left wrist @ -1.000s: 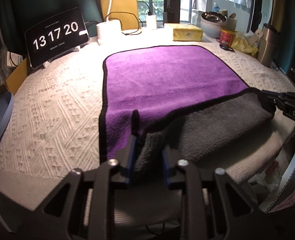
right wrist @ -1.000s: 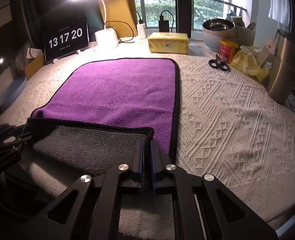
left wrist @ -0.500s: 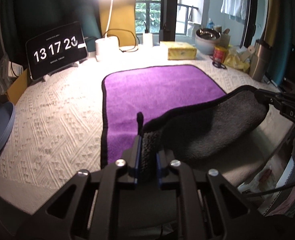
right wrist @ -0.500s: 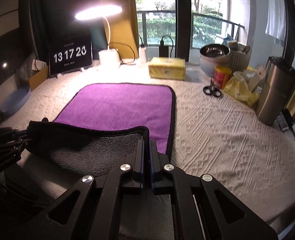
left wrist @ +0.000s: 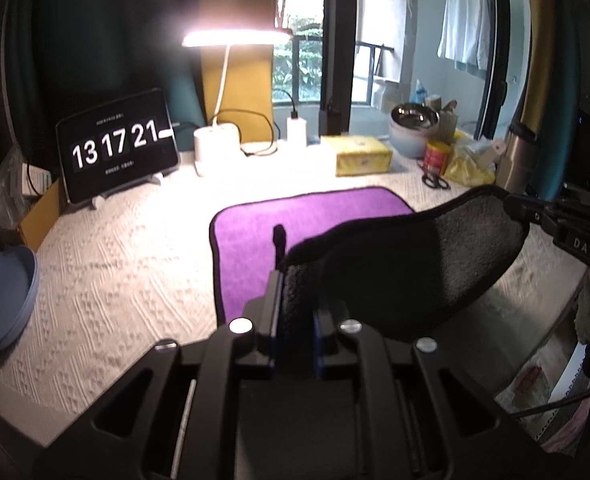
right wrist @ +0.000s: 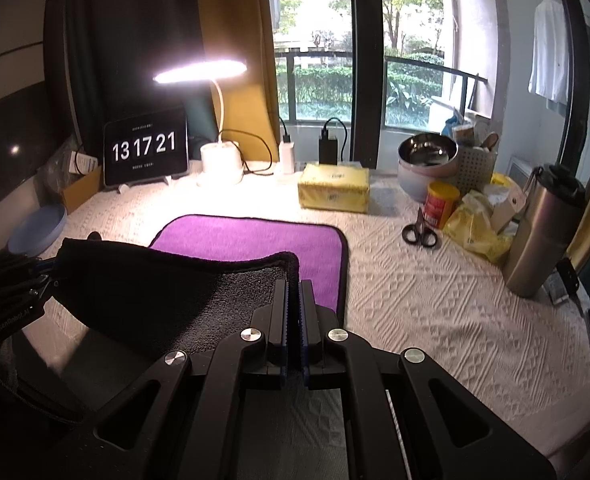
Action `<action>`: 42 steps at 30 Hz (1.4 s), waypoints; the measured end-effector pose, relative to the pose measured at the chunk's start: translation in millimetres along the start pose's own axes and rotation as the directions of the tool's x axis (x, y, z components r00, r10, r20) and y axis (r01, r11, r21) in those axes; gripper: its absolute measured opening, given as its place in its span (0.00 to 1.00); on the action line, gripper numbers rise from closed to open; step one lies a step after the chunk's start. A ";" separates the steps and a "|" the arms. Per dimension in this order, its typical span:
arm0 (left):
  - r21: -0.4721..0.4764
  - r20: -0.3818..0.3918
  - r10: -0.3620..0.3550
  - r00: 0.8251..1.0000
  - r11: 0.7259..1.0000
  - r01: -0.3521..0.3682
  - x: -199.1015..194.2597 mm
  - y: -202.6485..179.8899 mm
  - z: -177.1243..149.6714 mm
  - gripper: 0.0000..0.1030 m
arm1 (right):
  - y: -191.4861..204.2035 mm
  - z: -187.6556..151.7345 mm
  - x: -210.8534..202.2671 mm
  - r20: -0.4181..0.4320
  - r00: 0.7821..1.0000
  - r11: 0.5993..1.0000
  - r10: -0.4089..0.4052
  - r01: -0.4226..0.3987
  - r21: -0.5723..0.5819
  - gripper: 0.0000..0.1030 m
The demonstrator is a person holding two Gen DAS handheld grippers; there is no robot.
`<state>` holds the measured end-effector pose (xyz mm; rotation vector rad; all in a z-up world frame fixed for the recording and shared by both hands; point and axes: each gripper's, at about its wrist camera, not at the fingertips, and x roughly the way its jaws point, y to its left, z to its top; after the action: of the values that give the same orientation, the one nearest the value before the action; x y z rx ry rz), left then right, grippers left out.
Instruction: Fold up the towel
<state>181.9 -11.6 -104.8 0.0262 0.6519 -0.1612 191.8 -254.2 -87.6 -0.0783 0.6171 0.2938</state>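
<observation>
The left gripper is clamped on the towel at one near corner and the right gripper on the other, so the grey underside hangs lifted between them. The purple far half lies flat on the white knitted tablecloth, its held edge running left to right. A clock tablet reads 13 17 21 (lamp lit beside it).

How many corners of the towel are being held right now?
2: the left gripper pinches the near left corner of the towel, the right gripper the near right corner. The far two lie on the table.
</observation>
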 end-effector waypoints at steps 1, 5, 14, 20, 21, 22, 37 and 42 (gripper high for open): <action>-0.002 0.007 0.000 1.000 1.000 0.000 0.3 0.4 2.4 0.13 | -0.6 2.0 0.0 0.005 1.000 1.000 -0.001 0.001 0.000 0.05; -0.001 0.032 0.000 0.999 1.000 0.000 2.1 0.7 13.2 0.13 | -4.7 9.7 0.8 0.024 1.000 1.000 -0.001 0.001 0.006 0.05; -0.003 0.057 0.008 0.998 1.000 -0.008 14.5 2.7 34.5 0.13 | -11.8 22.9 13.8 0.037 0.999 1.000 0.003 -0.004 0.018 0.05; 0.000 0.074 0.023 0.997 1.000 -0.023 26.4 6.1 46.7 0.13 | -16.4 34.7 27.0 0.055 0.999 1.000 0.003 -0.004 0.023 0.05; 0.001 0.076 0.025 0.997 1.000 -0.025 28.9 6.3 48.6 0.13 | -17.6 36.3 29.5 0.057 0.998 1.000 0.003 -0.004 0.023 0.05; 0.004 0.078 0.026 0.997 1.000 -0.027 31.0 6.0 50.2 0.13 | -18.5 38.1 32.0 0.059 0.998 1.000 0.003 -0.004 0.024 0.05; 0.022 0.064 0.071 0.995 0.997 -0.072 85.7 14.3 70.5 0.13 | -31.9 59.2 85.9 0.042 0.999 1.000 0.007 -0.008 0.026 0.05; 0.020 0.038 0.082 0.996 0.996 -0.083 109.1 18.9 73.2 0.13 | -36.0 61.9 108.2 0.027 1.000 0.999 0.012 -0.013 0.037 0.05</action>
<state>314.3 -13.8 -113.2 0.0708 0.6113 -0.0888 320.9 -251.9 -100.5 -0.0347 0.5960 0.2952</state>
